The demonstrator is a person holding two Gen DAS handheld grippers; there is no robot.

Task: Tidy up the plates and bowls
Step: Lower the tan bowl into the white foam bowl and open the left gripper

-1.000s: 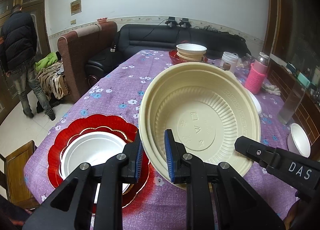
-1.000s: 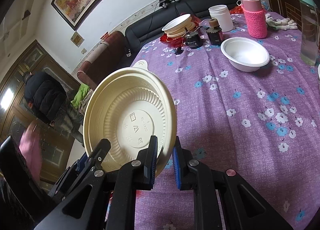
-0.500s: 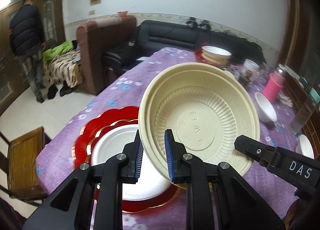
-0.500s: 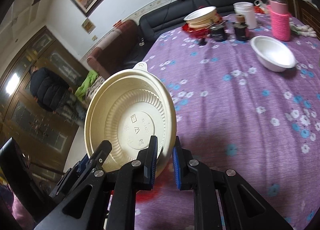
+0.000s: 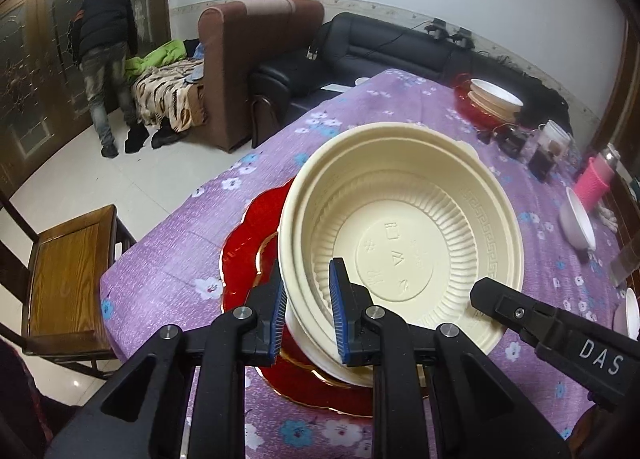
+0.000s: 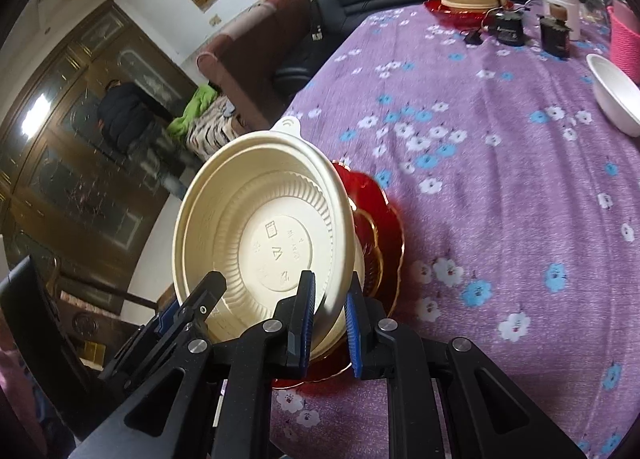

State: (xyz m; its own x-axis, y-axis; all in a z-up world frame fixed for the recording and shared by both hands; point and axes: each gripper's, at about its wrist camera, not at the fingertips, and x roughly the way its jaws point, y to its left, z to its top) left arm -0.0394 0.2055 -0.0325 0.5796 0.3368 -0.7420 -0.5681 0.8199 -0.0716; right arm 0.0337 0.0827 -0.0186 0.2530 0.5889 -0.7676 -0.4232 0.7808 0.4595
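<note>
A cream plastic bowl (image 5: 404, 243) is held by both grippers, tilted, over a red scalloped plate (image 5: 244, 243) at the near left end of the purple flowered table. My left gripper (image 5: 306, 307) is shut on the bowl's near left rim. My right gripper (image 6: 328, 319) is shut on its right rim; the bowl (image 6: 264, 243) and red plate (image 6: 380, 227) show in that view too. A white dish under the bowl is mostly hidden. A white bowl (image 6: 616, 99) sits at mid right.
A stack of bowls on a red plate (image 5: 494, 99) stands at the table's far end, with dark jars (image 6: 554, 33) and a pink sleeved bottle (image 5: 598, 179) nearby. A wooden chair (image 5: 64, 271) is left of the table. A person (image 5: 104, 59) stands by the cabinets.
Both grippers have carried the cream bowl lower and leftward over the red plate. It now covers the white dish that showed before.
</note>
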